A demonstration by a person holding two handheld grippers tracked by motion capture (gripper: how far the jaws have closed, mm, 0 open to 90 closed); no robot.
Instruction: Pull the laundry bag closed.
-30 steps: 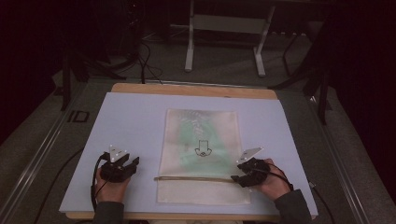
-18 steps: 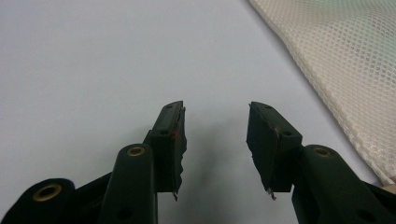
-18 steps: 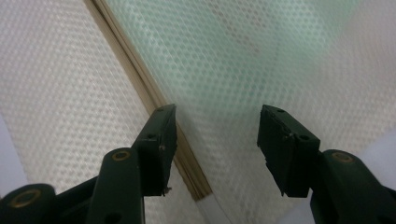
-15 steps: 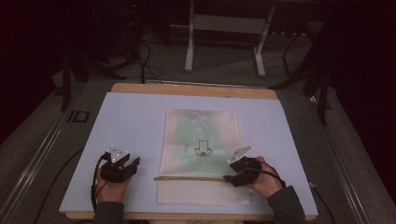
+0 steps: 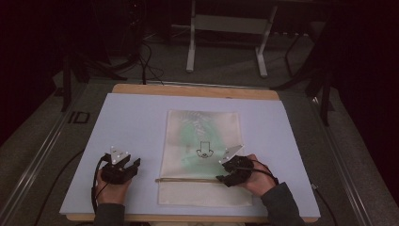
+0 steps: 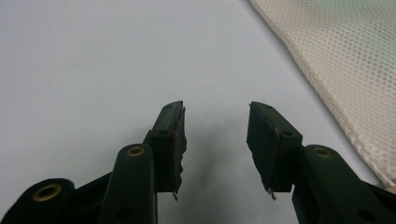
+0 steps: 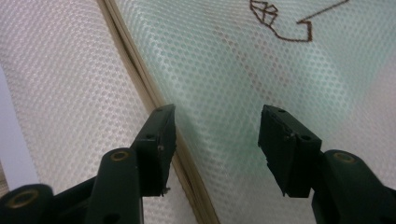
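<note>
Leftward since a second ago, the right gripper (image 5: 226, 179) now hangs wide over the cream mesh bag's (image 5: 202, 141) brown zipper strip (image 5: 188, 179). On bare pale counter (image 5: 136, 117) left of the bag's near-left edge, the left gripper (image 6: 215, 135) gapes wide.

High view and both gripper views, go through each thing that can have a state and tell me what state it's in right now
Mesh bag: lying flat on the table, something green showing inside.
Zipper strip: runs across the bag; open or closed, can't tell.
Left gripper: open, empty, over bare table beside the bag.
Right gripper: open, empty, over the bag by the zipper strip.
White table surface: flat, bag on top.
</note>
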